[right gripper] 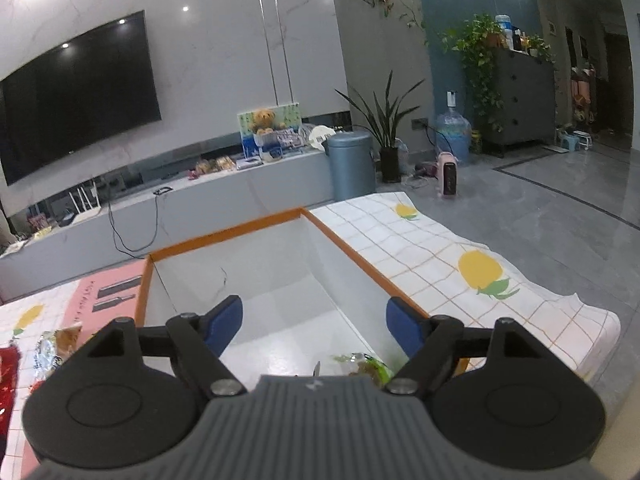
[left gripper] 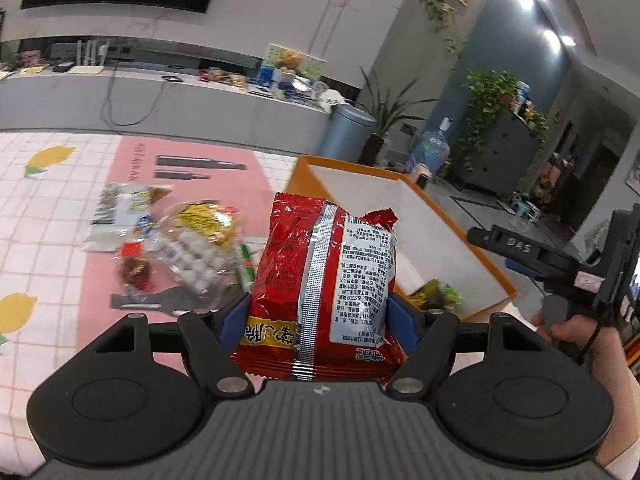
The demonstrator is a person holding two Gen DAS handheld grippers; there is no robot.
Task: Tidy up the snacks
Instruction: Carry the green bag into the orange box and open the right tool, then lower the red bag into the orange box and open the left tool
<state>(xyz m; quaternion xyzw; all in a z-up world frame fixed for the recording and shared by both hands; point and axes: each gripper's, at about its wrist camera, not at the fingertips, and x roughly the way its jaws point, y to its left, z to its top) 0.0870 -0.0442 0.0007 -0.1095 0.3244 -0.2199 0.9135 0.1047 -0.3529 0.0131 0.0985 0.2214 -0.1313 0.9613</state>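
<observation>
Holding a red snack bag (left gripper: 320, 280) upright between its blue pads, the left gripper (left gripper: 318, 316) pinches the bag across its lower half, lifted clear of the tablecloth (left gripper: 44, 216), just beside the near left corner of the orange-rimmed box (left gripper: 472, 240). The right gripper (right gripper: 314, 324) hangs over the box's near end with jaws spread and nothing between them; a green-wrapped snack (right gripper: 362, 366) lies on the box floor directly beneath it, apparently already deposited. More loose snacks (left gripper: 188, 240) remain on the cloth left of the box. Judged step: mid-sort, red bag in transit. Next move calls for carrying the bag over the rim, lowering it inside, then spreading the left jaws, with the right gripper cleared out of the way first.
</observation>
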